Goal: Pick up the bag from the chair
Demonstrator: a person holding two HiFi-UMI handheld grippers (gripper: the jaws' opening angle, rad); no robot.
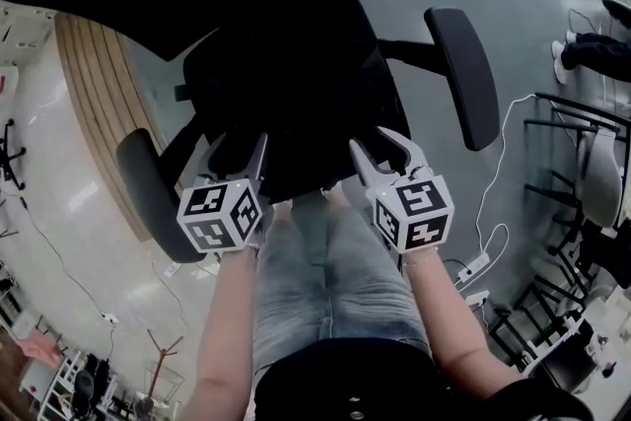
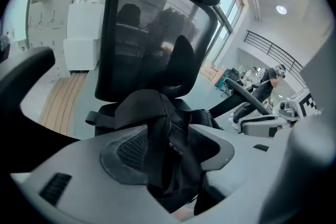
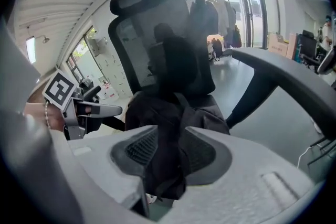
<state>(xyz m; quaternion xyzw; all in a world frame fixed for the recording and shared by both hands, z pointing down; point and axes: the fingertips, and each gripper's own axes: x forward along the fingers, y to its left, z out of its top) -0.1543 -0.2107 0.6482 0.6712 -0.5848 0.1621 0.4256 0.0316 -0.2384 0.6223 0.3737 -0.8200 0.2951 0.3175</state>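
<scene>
Nearest to me, my left gripper (image 1: 240, 153) and my right gripper (image 1: 380, 151) sit side by side at the front edge of the seat, level with each other, so neither hand is closer to the work.

In the left gripper view the jaws stand a moderate way apart. The gap between them is filled by a thick fold of the black soft fabric bag (image 2: 152, 110), which both jaws pinch. In the right gripper view the jaws are drawn in much closer and clamp a narrower dark band of the same bag, probably a strap. Neither gripper is empty.

From each pair of jaws the held fabric runs up and away from me into the bag's main bulk. That bulk lies straight ahead, centred between the two grippers, on the seat of the black mesh-backed office chair (image 2: 152, 34) and close against the backrest. The bag is slumped and wider than it is tall, with its long side across the seat from armrest to armrest. I cannot tell whether its weight is off the cushion yet.

Because the body lies beyond both grips, I judge that the lift must go up and back towards me, with both hands rising together so the load does not swing to one side. Farther off, the curved armrests flank the bag, and it has to pass between them.
</scene>
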